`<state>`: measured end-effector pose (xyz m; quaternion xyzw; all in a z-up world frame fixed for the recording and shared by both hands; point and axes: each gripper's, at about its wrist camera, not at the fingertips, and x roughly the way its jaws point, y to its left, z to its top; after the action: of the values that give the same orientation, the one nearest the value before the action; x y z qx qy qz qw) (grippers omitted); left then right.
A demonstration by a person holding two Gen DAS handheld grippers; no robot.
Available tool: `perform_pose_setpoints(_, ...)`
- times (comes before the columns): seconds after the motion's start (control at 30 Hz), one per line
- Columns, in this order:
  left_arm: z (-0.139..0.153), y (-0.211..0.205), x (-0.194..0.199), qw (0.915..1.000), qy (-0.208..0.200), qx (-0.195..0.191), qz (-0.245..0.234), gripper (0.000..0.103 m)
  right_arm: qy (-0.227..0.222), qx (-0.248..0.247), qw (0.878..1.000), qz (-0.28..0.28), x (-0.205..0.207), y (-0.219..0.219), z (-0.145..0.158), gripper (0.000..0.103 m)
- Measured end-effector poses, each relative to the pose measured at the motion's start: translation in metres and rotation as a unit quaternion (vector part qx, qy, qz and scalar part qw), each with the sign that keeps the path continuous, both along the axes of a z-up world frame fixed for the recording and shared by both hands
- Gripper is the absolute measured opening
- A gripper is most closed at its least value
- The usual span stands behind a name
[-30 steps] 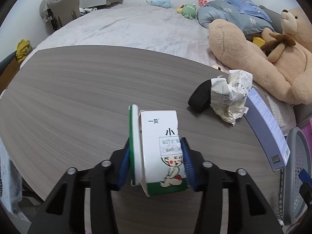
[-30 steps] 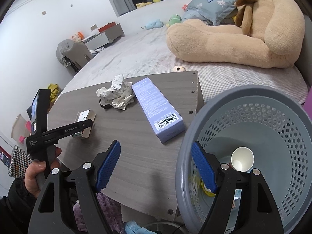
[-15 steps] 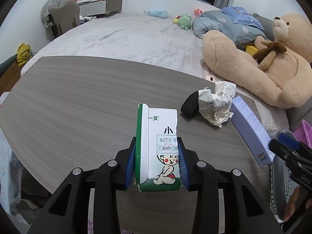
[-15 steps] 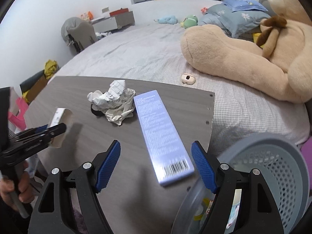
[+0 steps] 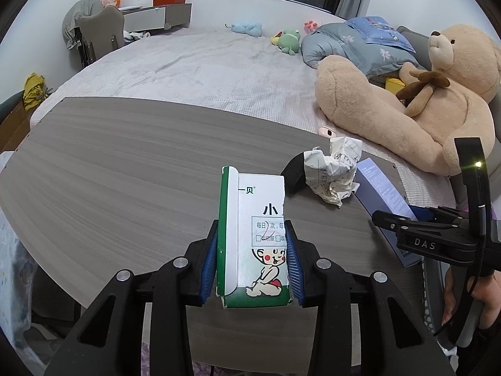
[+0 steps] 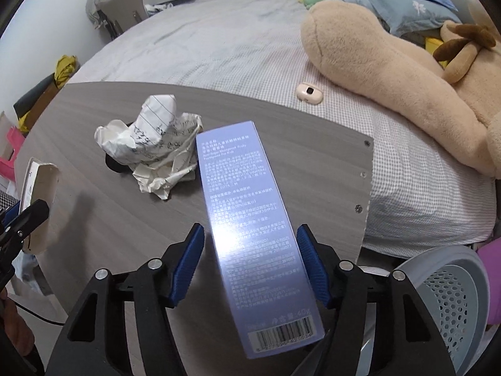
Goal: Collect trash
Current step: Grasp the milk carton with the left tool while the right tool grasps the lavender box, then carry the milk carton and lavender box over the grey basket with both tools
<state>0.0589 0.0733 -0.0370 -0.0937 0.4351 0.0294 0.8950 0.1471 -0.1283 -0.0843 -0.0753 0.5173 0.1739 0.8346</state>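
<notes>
My left gripper (image 5: pixel 252 269) is shut on a green and white medicine carton (image 5: pixel 255 238) and holds it above the grey wooden table (image 5: pixel 125 169). My right gripper (image 6: pixel 250 266) is open, its blue pads on either side of a long lavender box (image 6: pixel 250 225) that lies on the table; they do not touch it. A crumpled sheet of paper (image 6: pixel 153 147) lies left of the lavender box, over a black object (image 5: pixel 294 172). The carton also shows at the left of the right wrist view (image 6: pixel 37 194).
A grey perforated basket (image 6: pixel 451 300) stands off the table's right end. Behind the table is a bed (image 5: pixel 203 69) with a big teddy bear (image 5: pixel 407 103), small plush toys and a small beige device (image 6: pixel 309 93). A chair (image 5: pixel 100 34) stands at the far left.
My right gripper has swung from above the basket to the table and now straddles the lavender box. My left gripper has closed on the carton and lifted it off the table.
</notes>
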Motion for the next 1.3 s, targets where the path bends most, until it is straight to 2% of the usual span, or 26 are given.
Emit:
perform_pose_setpoints(0.1, 0.0, 0.0, -0.002, 1.0, 0.0, 0.0, 0.0, 0.038, 0.0, 0.004, 1.0, 0.005, -0.002, 0.0, -0.003, 0.045)
perform_pose_setpoints(0.43, 0.001, 0.004, -0.006, 0.9999, -0.003, -0.01, 0.002, 0.038, -0.018, 0.029, 0.999, -0.019, -0.011, -0.006, 0.007, 0.042)
perform_pose_setpoints(0.7, 0.01, 0.009, -0.015, 0.9997, -0.018, -0.014, 0.005, 0.038, -0.042, 0.062, 0.996, -0.051, -0.021, -0.017, 0.028, 0.042)
perform_pose_setpoints(1.03, 0.03, -0.006, -0.03, 0.9991, -0.04, -0.01, -0.009, 0.038, -0.095, 0.099, 0.989, -0.051, -0.061, -0.024, 0.069, 0.042)
perform_pose_setpoints(1.3, 0.049, -0.039, -0.041, 0.9971, -0.059, -0.009, -0.047, 0.038, -0.117, 0.124, 0.983, -0.061, -0.107, -0.049, 0.089, 0.042)
